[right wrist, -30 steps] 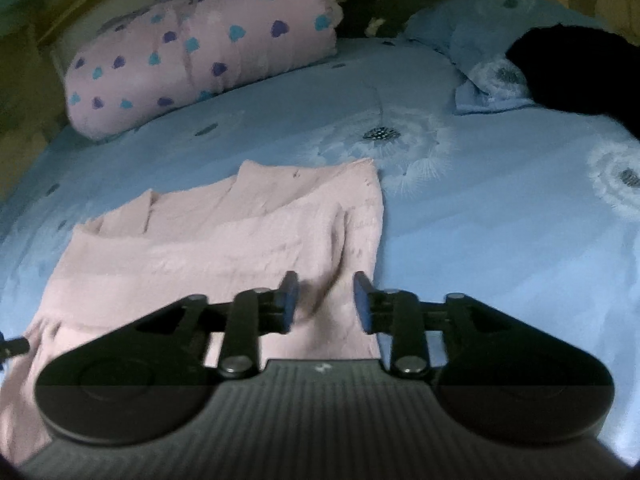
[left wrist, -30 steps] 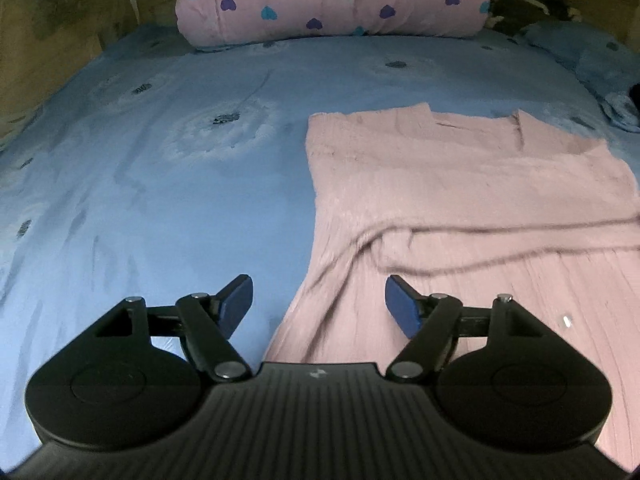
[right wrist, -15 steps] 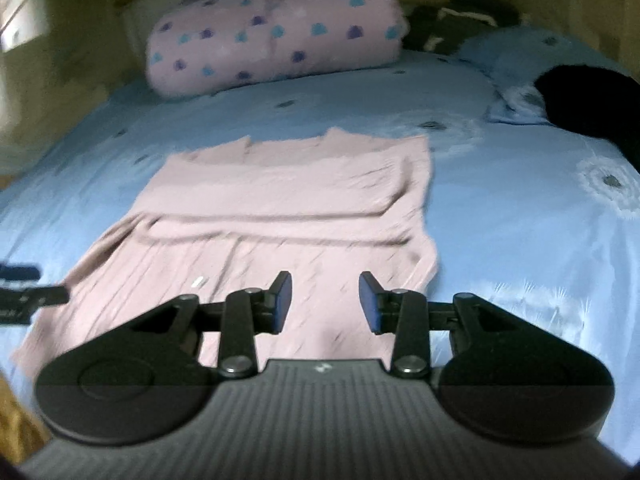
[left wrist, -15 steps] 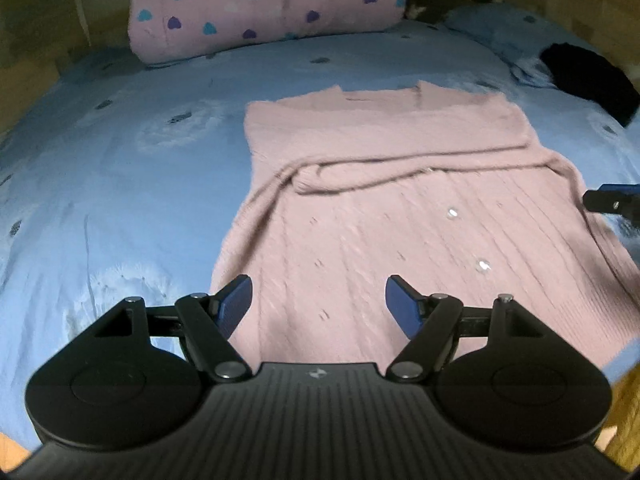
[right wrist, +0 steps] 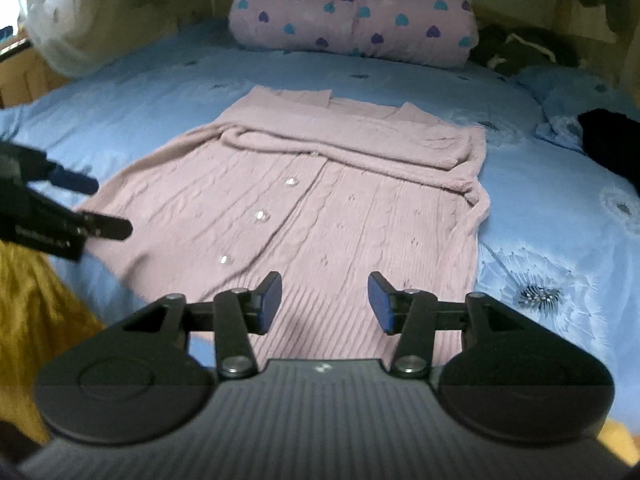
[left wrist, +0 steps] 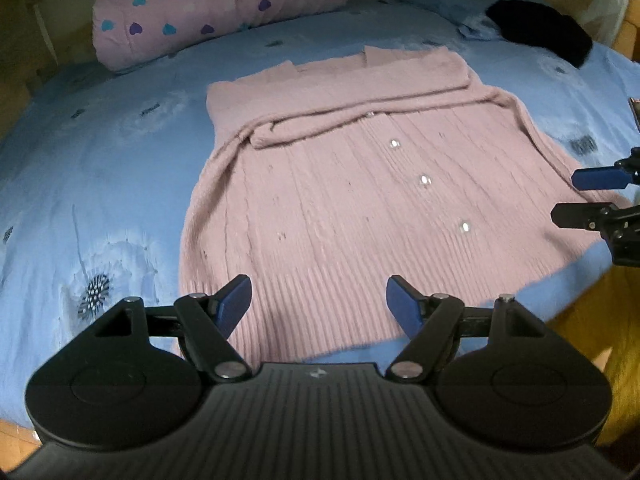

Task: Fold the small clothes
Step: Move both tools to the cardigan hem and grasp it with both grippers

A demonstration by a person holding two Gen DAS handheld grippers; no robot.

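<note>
Above the cardigan's (left wrist: 344, 208) hem you are holding both grippers, left (left wrist: 319, 305) and right (right wrist: 325, 302), open, the right's jaws just widening, empty.

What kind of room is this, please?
Most likely a bedroom: a pink cardigan lies on a bed with a blue flowered sheet, and a rolled pink quilt with hearts sits at its far end.

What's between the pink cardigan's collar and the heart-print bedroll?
Only bare blue bedsheet between the cardigan and bedroll, as the right wrist view shows.
</note>
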